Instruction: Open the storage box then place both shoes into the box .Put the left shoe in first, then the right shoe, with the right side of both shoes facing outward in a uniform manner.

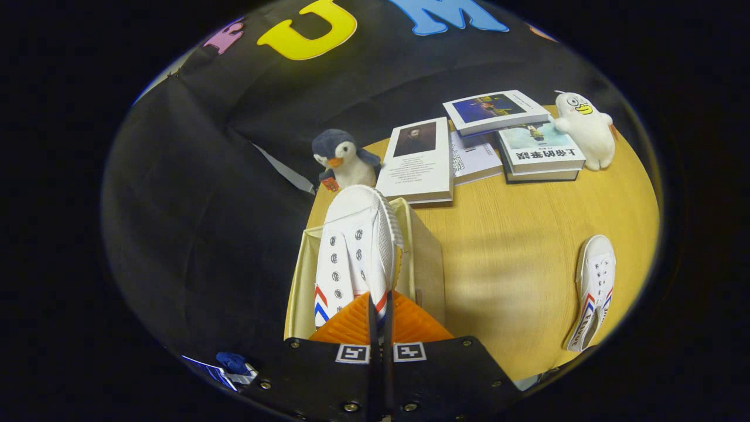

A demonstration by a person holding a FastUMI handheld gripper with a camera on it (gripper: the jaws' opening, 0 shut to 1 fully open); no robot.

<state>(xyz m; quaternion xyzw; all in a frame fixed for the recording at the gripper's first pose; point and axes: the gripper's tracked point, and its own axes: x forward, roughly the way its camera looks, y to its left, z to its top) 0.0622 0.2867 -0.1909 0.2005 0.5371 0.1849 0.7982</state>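
My gripper (pixel 379 302) is shut on a white canvas shoe (pixel 354 252) with red and blue stripes, both fingers pinching its edge near the heel. The shoe hangs on its side, toe pointing away, over the open cream storage box (pixel 425 258) that stands at the table's near left corner. Its eyelets and laces face left. The second white shoe (pixel 593 290), same stripes, lies on the table far to the right of my fingers, toe pointing away.
A round wooden table (pixel 515 258) carries a penguin plush (pixel 344 159) just beyond the box, several books (pixel 419 159) behind it, a book stack (pixel 539 149) and a white duck plush (pixel 587 130) at the back right.
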